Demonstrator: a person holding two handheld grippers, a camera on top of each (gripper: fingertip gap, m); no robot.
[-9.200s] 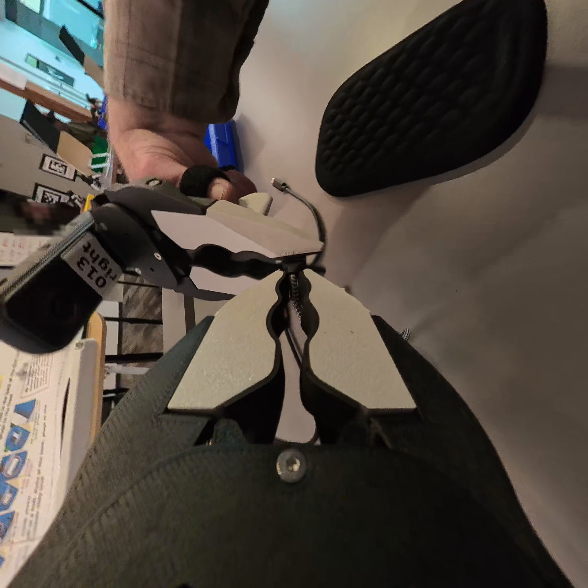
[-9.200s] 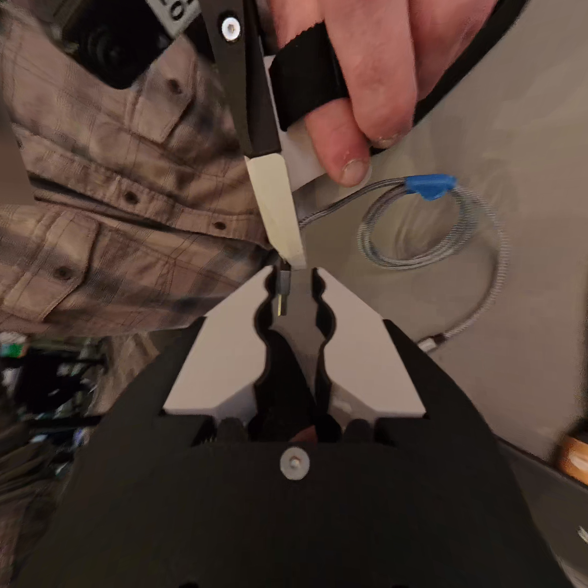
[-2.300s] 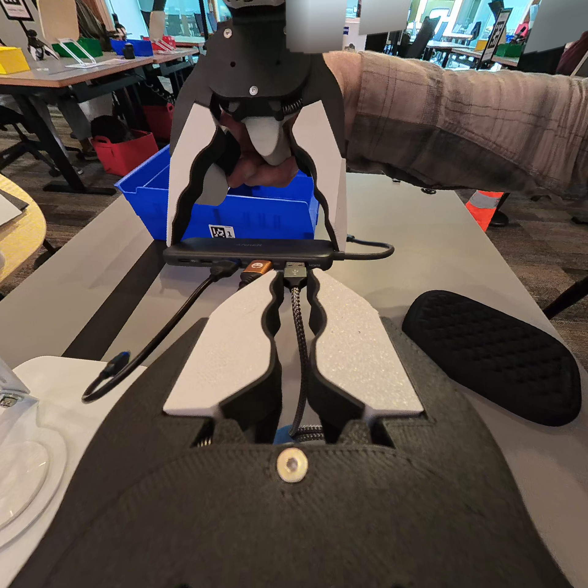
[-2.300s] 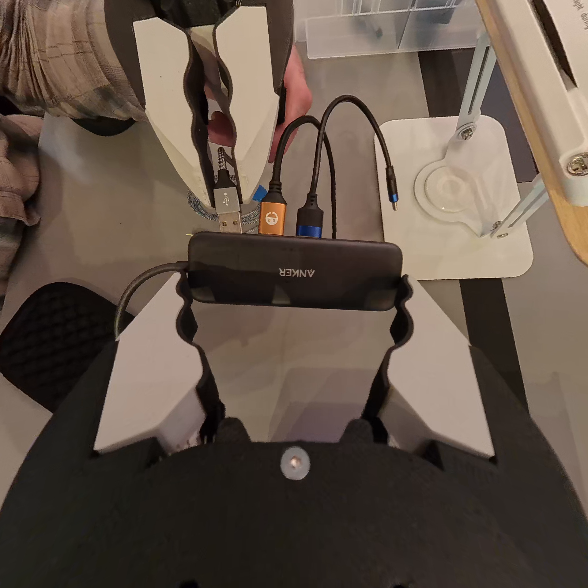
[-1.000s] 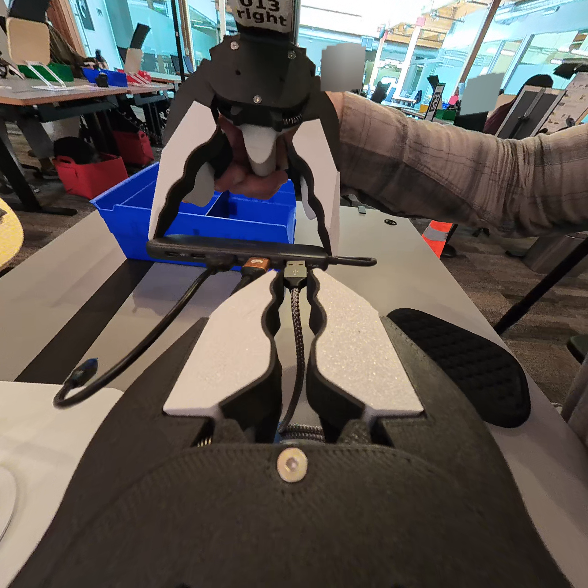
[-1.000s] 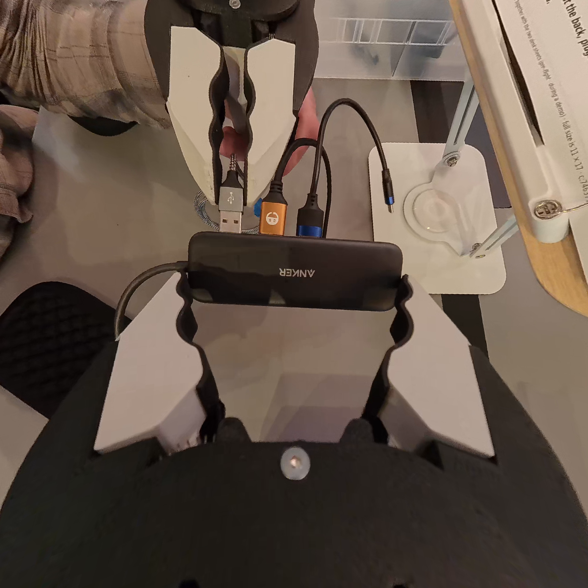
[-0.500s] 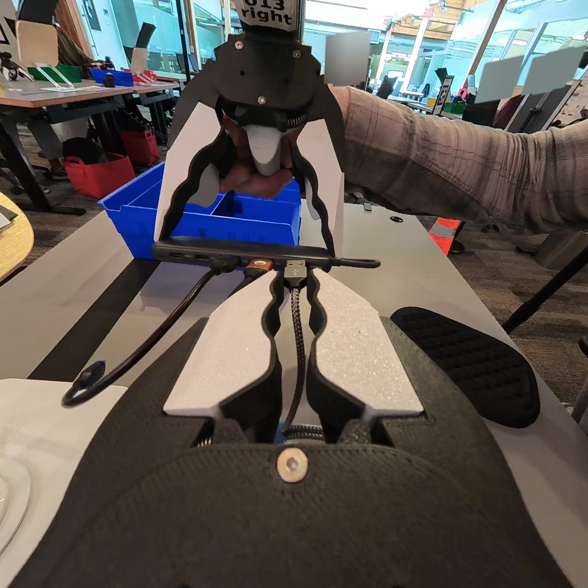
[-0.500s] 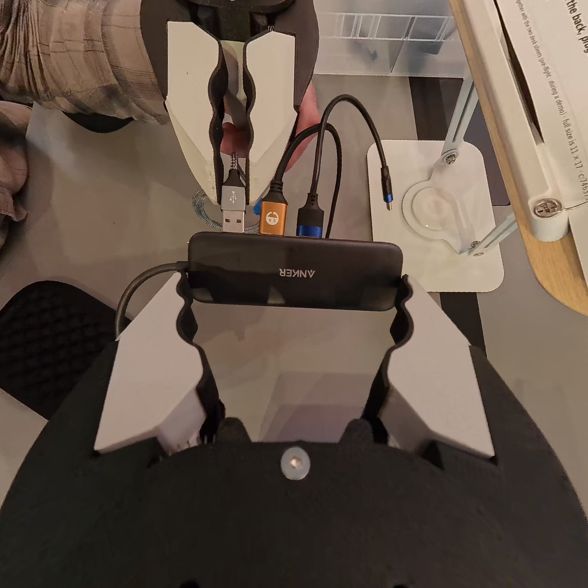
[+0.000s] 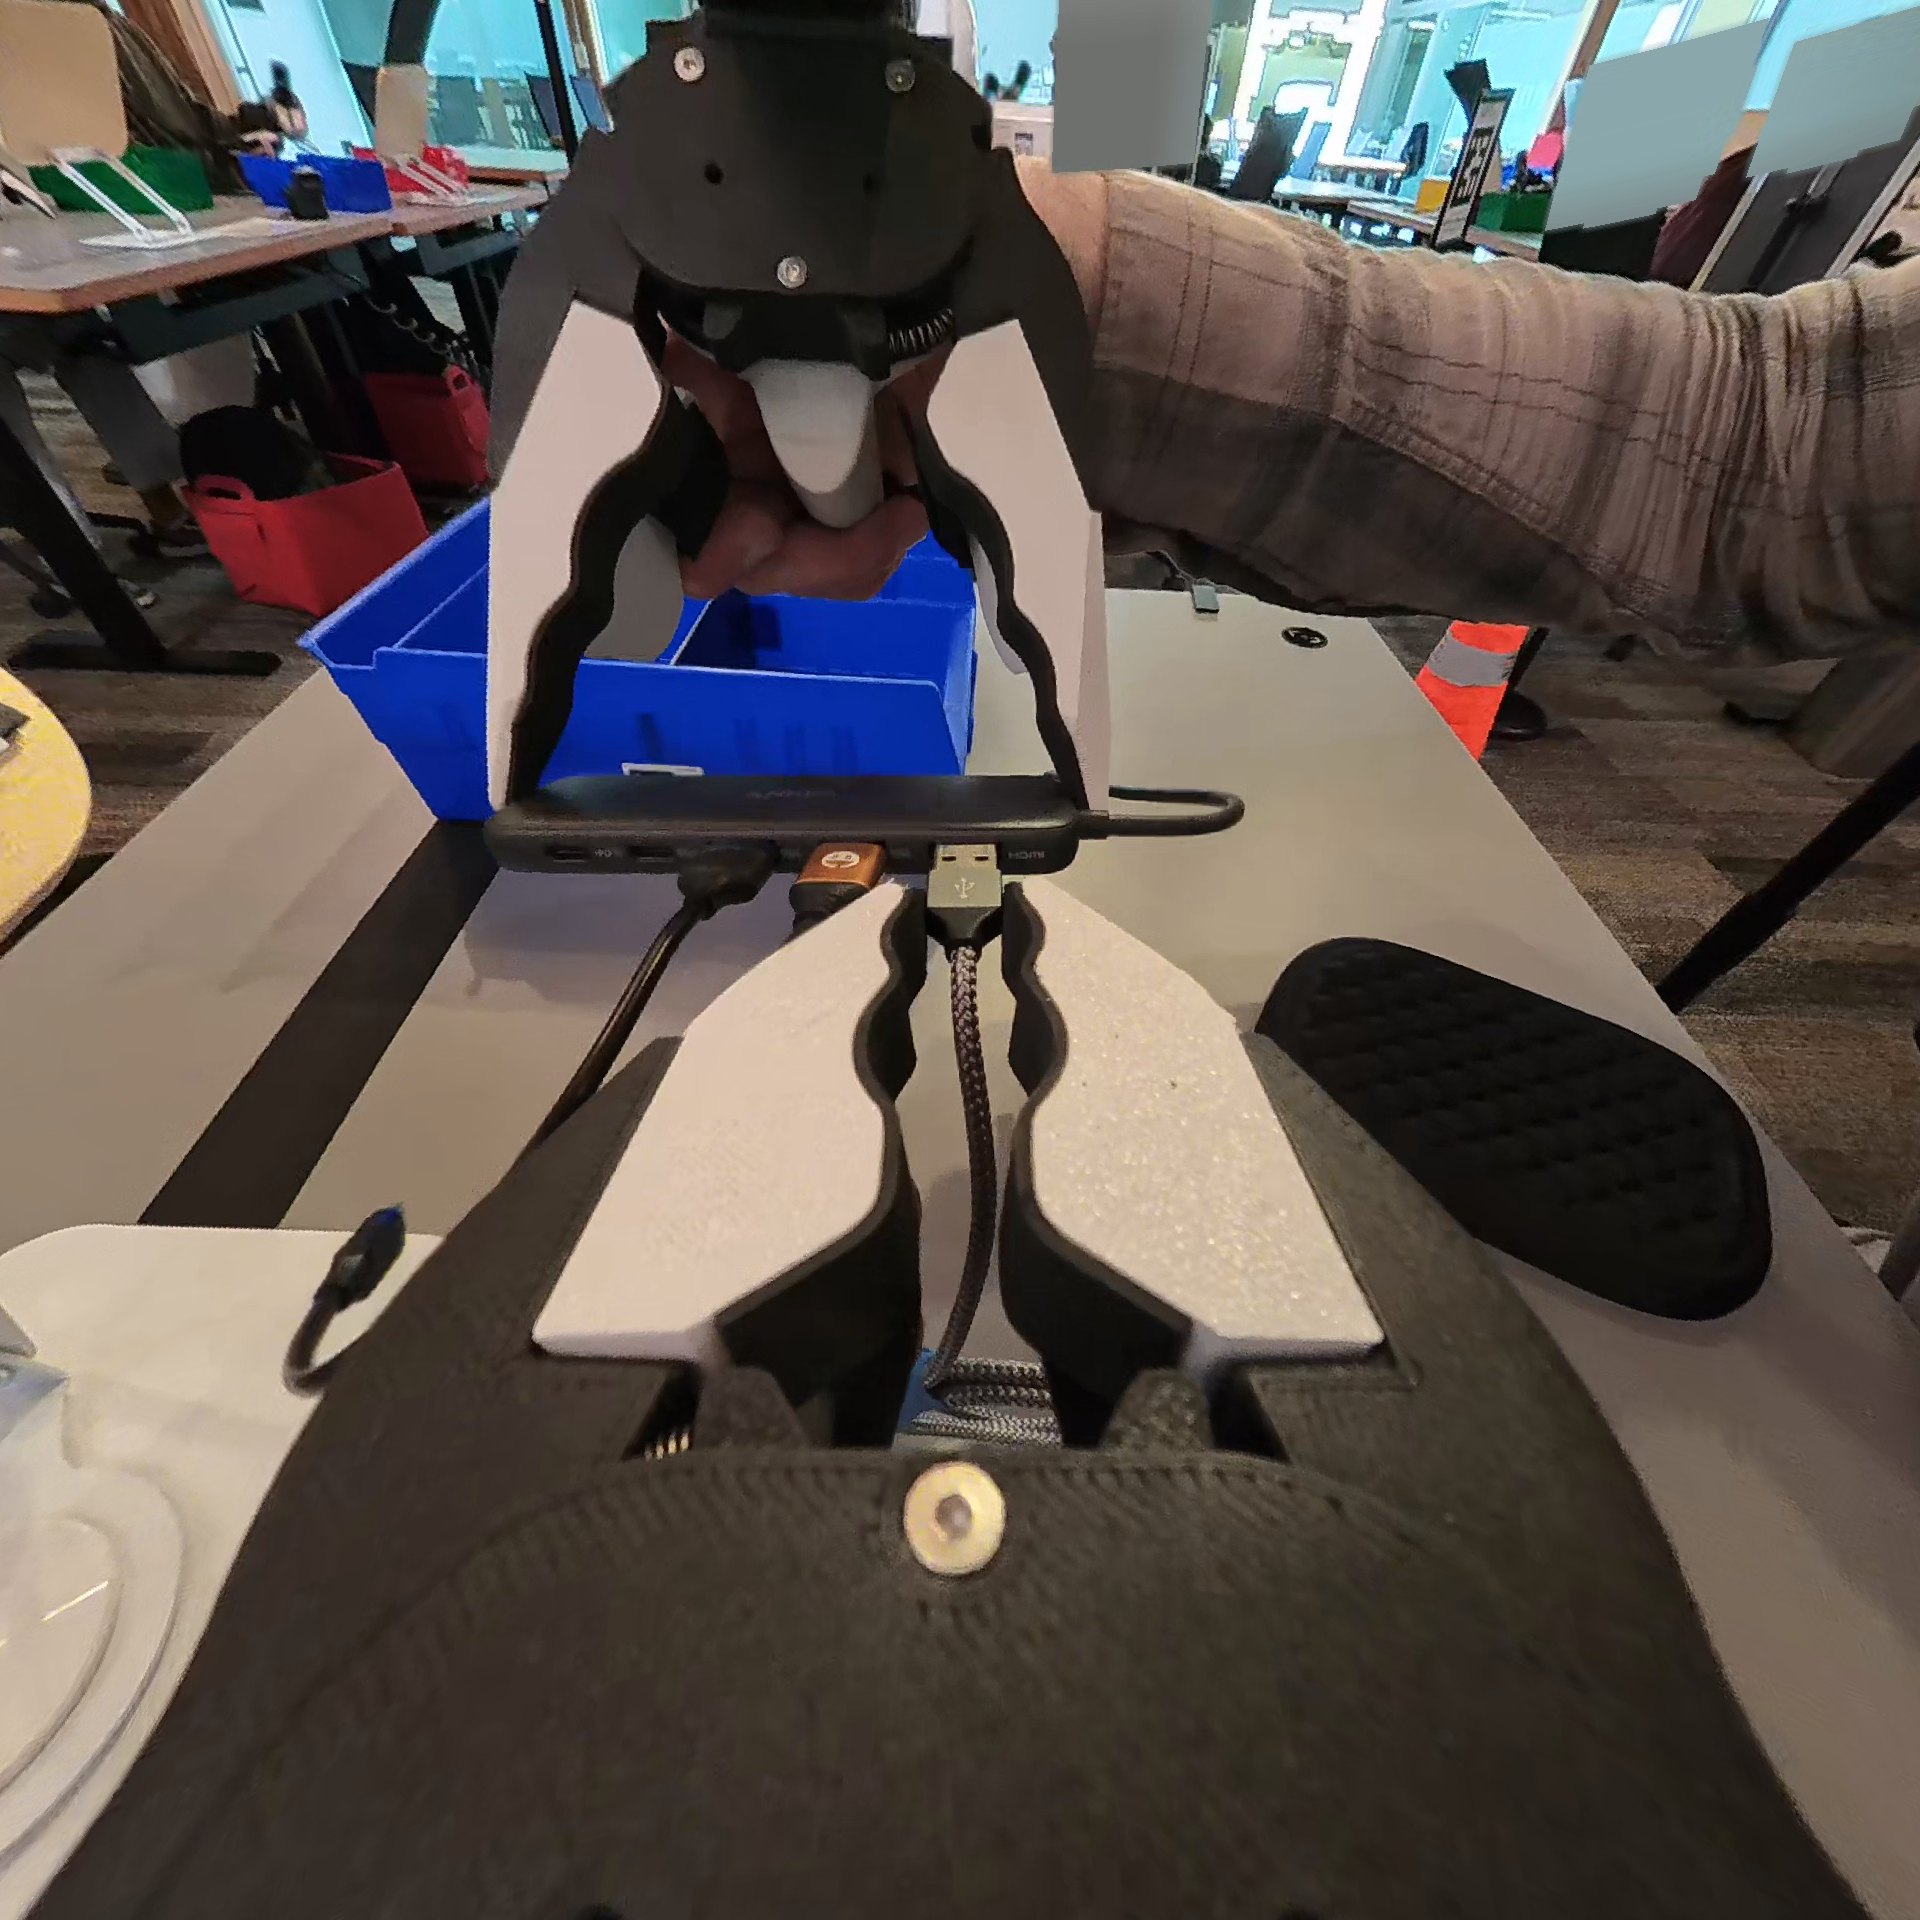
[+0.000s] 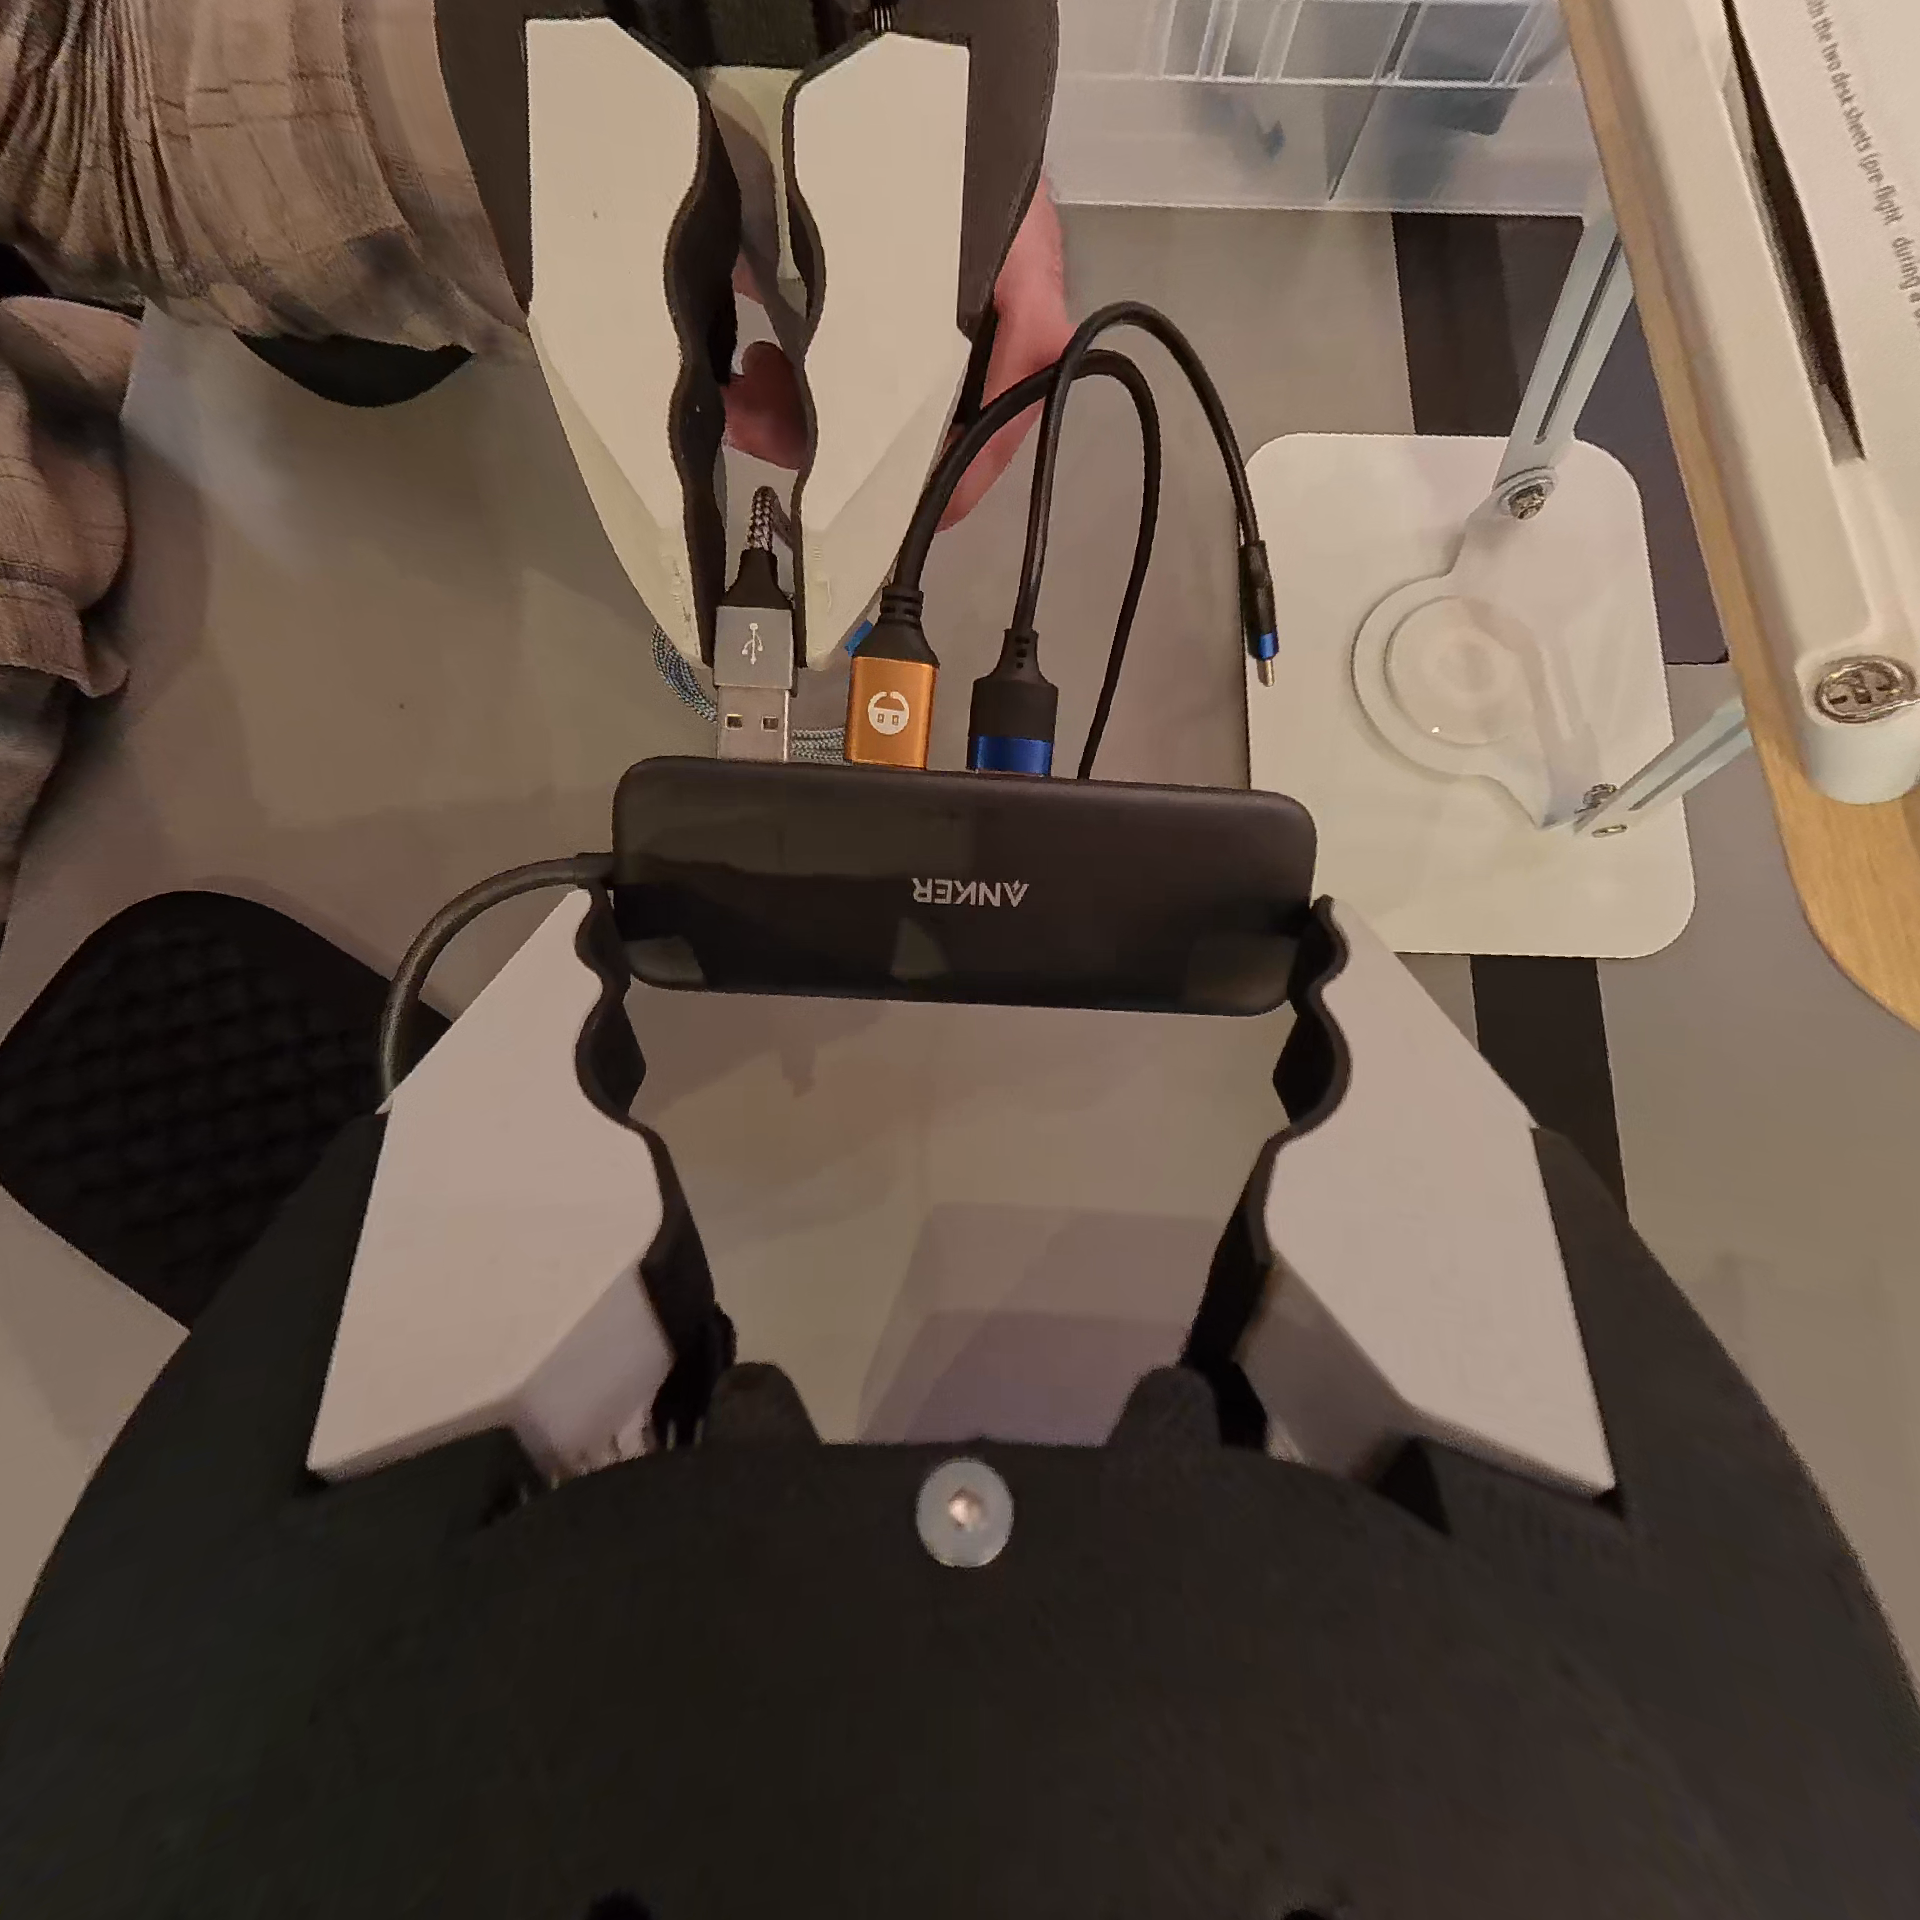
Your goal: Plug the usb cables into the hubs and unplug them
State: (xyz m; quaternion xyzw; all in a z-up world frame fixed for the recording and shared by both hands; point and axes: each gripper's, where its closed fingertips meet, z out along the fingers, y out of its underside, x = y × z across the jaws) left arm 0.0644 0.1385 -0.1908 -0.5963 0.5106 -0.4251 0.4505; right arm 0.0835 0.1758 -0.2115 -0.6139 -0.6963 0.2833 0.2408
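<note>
While the right gripper (image 10: 961, 935) squeezes the black hub (image 10: 961, 883) by its two short ends and holds it just above the grey table (image 9: 1299, 727), the left gripper (image 9: 961, 914) pinches the grey plug (image 10: 756, 675) of the braided cable (image 9: 971, 1091) between its tips. The metal tip of the plug sits right at the edge of the hub, at the port next to the orange plug (image 10: 891, 712), but much of the metal shows, so I think it is not pushed in all the way. The orange plug and a black and blue plug (image 10: 1013, 717) are already in the hub. To do this step well, keep the hub very still and flat. Keep the grey plug straight, in line with its hole, not tipped up or to the side. Push slowly and straight forward. If it sticks, do not force it; back off a little and line it up again. Take care not to bump the orange plug beside it. A loose black cable end (image 10: 1257, 613) hangs nearby over a white base (image 10: 1455, 904) and is not in the way.
</note>
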